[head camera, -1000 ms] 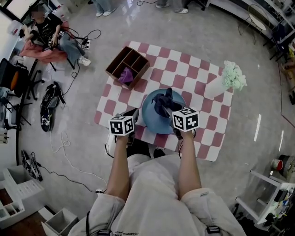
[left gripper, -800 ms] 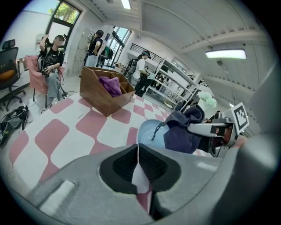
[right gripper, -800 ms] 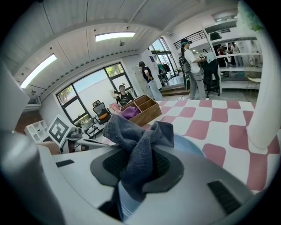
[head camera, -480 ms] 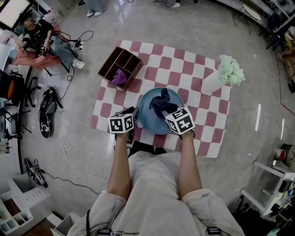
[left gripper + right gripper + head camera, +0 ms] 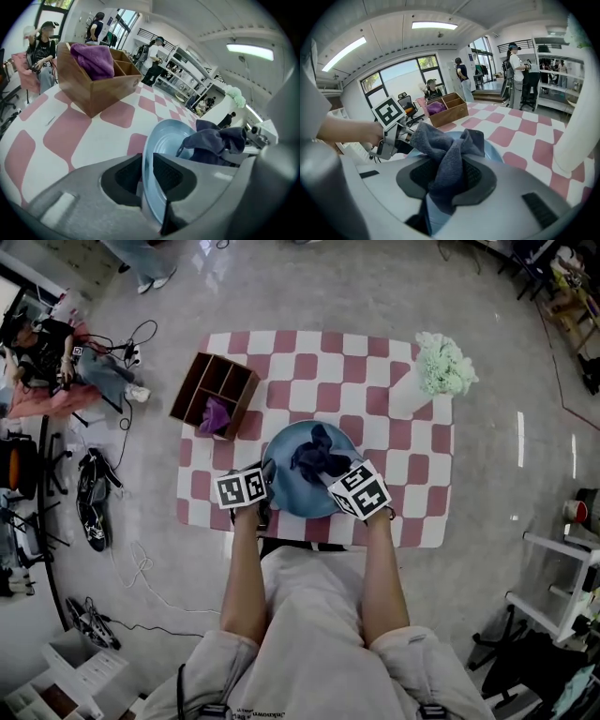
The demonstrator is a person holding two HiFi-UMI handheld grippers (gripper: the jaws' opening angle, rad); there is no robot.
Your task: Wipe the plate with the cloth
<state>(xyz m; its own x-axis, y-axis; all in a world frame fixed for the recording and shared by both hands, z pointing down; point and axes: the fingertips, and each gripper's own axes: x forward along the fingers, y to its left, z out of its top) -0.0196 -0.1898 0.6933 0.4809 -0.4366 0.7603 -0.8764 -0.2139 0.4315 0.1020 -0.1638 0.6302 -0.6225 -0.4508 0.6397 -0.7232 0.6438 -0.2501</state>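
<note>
A light blue plate [image 5: 286, 488] is held just above the pink-and-white checked mat [image 5: 412, 451]. My left gripper [image 5: 266, 493] is shut on the plate's left rim [image 5: 149, 154], which stands on edge between the two jaws. A dark blue cloth [image 5: 317, 456] lies bunched on the plate. My right gripper [image 5: 333, 486] is shut on that cloth [image 5: 449, 154], which hangs between its jaws over the plate [image 5: 490, 152]. In the right gripper view the left gripper [image 5: 401, 138] shows at the plate's far side.
A wooden divided box [image 5: 214, 393] with a purple cloth [image 5: 215, 413] sits at the mat's left back. A white vase of pale green flowers [image 5: 429, 379] stands at the right back. People, cables and chairs are on the floor to the left [image 5: 56, 362].
The head view has shifted, so the mat sits higher and squarer in frame. Both grippers keep their holds; the right one has turned slightly with the cloth over the plate.
</note>
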